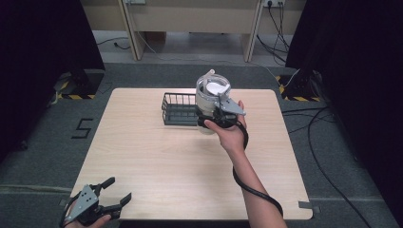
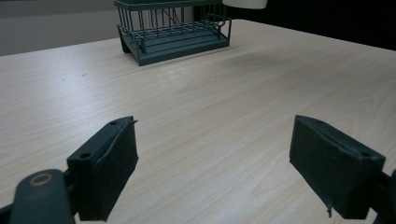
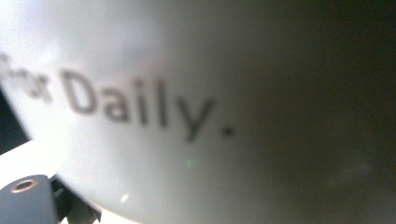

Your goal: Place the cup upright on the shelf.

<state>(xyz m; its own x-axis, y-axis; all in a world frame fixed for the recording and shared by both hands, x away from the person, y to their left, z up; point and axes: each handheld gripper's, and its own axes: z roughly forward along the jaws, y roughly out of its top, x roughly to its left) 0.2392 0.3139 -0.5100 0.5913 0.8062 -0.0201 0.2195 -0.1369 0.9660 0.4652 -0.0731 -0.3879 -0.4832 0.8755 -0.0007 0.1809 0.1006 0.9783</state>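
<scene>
High view: the right gripper holds a white cup aloft just beside the right end of a dark wire basket, which stands on the far middle of the pale wooden surface. The cup appears upright, its open mouth toward the camera, with something pale inside that cannot be made out; whether its base overlaps the basket's rim or hangs just short of it cannot be told from this angle. The right gripper's jaws seem clamped on the cup's lower wall, though the hand and the grey plate cover the contact; in the right gripper view the cup presses up close, blurred, with the printed word "Daily." across its side, which supports a firm grasp. In the left gripper view the basket sits empty at the far end of the surface, its bars and floor bare, and a slice of the cup's white underside hangs at the top edge, well off the wood. The left gripper waits at the near left corner, jaws spread wide and holding nothing. By this evidence the pick-up is complete and the carry is nearly so: the cup is lifted and brought to the basket. What is left, it seems, is to shift it over the basket, lower it inside and release.
</scene>
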